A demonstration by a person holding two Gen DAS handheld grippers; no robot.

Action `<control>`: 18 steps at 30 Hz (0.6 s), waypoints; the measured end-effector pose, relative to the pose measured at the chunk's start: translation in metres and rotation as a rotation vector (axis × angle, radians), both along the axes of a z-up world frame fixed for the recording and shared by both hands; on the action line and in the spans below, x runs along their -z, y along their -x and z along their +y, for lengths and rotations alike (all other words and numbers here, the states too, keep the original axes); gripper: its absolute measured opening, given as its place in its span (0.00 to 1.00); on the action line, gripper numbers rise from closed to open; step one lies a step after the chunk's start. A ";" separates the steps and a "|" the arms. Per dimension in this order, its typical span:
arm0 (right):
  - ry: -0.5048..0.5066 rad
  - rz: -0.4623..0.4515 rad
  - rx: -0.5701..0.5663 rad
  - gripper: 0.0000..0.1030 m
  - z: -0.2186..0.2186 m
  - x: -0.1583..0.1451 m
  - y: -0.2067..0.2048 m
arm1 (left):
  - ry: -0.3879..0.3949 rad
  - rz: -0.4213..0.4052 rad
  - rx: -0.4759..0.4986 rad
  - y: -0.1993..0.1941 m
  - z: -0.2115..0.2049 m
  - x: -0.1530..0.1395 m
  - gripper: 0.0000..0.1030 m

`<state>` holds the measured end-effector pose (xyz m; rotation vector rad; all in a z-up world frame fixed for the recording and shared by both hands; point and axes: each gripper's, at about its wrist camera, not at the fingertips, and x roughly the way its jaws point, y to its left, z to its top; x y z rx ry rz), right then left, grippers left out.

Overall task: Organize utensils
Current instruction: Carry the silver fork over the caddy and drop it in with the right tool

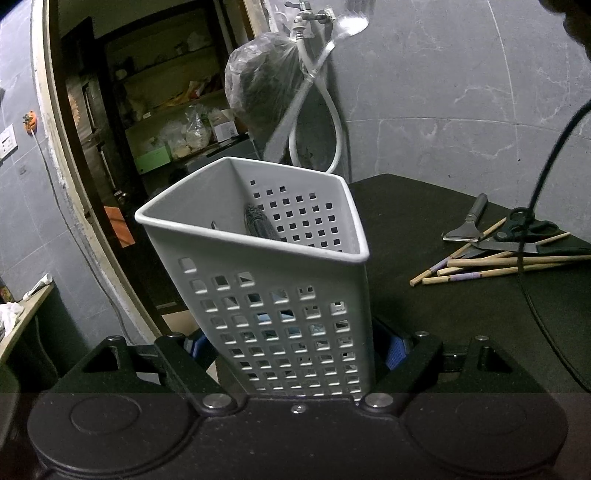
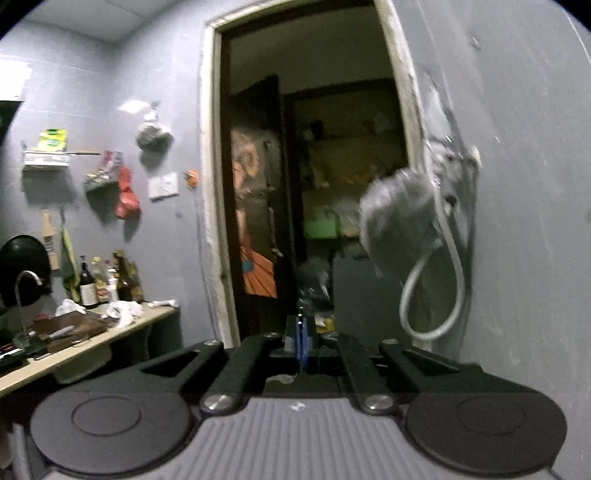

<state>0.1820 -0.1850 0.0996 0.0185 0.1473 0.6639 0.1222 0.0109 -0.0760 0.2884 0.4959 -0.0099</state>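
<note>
The left gripper (image 1: pixel 295 354) clamped the white perforated caddy (image 1: pixel 273 288) at its base, evidently to steady it for loading; one dark-handled utensil (image 1: pixel 260 225) already stood inside. Beyond, on the black table (image 1: pixel 424 295), chopsticks (image 1: pixel 491 267), scissors (image 1: pixel 524 232) and a scraper (image 1: pixel 467 223) awaited sorting. The right gripper (image 2: pixel 301 332) was fully shut; a blurred spoon (image 1: pixel 345 27) overhead appeared pinched in it.

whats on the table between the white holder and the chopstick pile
Nothing. In the left wrist view, the dark table is bare between the white perforated plastic holder, clamped in the left gripper, and the wooden chopsticks lying beside black-handled scissors.
</note>
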 end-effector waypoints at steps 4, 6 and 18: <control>0.048 -0.062 -0.018 0.02 0.013 -0.008 0.013 | 0.000 0.000 0.001 0.000 0.000 0.000 0.83; 0.080 -0.096 -0.018 0.02 0.020 -0.011 0.018 | 0.000 0.000 0.000 0.000 0.000 0.000 0.83; 0.147 -0.182 -0.030 0.02 0.033 -0.016 0.038 | 0.000 0.000 0.000 -0.001 0.000 0.000 0.83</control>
